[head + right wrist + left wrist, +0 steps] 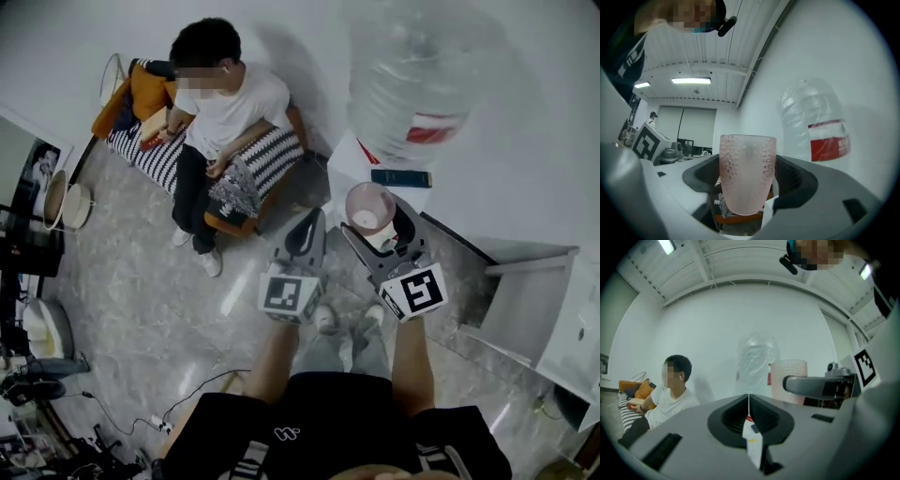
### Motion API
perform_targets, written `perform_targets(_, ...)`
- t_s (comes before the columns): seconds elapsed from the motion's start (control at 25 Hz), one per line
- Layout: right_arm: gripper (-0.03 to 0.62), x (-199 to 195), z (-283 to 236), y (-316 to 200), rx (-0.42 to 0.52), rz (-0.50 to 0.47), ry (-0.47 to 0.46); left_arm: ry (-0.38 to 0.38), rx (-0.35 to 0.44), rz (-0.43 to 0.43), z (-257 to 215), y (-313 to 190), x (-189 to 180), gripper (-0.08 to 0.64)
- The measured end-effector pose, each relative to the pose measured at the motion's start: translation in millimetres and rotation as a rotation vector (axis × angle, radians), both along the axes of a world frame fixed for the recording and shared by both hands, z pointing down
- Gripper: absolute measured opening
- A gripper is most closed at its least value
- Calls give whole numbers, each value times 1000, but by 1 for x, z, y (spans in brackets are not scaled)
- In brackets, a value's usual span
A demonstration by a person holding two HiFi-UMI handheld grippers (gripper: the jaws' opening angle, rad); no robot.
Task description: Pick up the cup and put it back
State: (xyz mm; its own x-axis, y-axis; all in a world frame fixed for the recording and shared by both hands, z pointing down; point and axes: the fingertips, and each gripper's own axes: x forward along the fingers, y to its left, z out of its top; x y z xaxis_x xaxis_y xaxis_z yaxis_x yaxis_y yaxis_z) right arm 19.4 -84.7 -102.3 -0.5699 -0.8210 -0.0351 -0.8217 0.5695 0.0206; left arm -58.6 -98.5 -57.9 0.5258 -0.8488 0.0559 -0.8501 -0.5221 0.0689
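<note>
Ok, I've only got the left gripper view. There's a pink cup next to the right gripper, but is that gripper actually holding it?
Observer: Yes. The right gripper view shows the pink dimpled translucent cup upright between the right gripper's jaws, which press on its two sides.
Operator: Is it resting on anything?
Observer: No. In that view its base hangs free with nothing touching it. The head view puts it in the air beside the white stand below the large clear water bottle.
</note>
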Motion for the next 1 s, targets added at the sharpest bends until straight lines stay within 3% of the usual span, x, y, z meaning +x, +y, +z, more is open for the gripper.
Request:
perform_targets(0.16, 368, 17, -34, -3, 20, 32, -68, 76, -27, -50, -28, -11, -3, 14)
perform_targets(0.28, 368, 23, -38, -1, 14, 55, -50, 91, -19, -79, -41, -19, -11, 14)
perform_targets(0.64, 368, 5, -48, -10, 38, 32, -67, 15, 47, -64, -75, -20, -18, 14)
perform_targets(1.0, 368, -10, -41, -6, 28, 35, -1, 6, 31, 8, -60, -25, -1, 14)
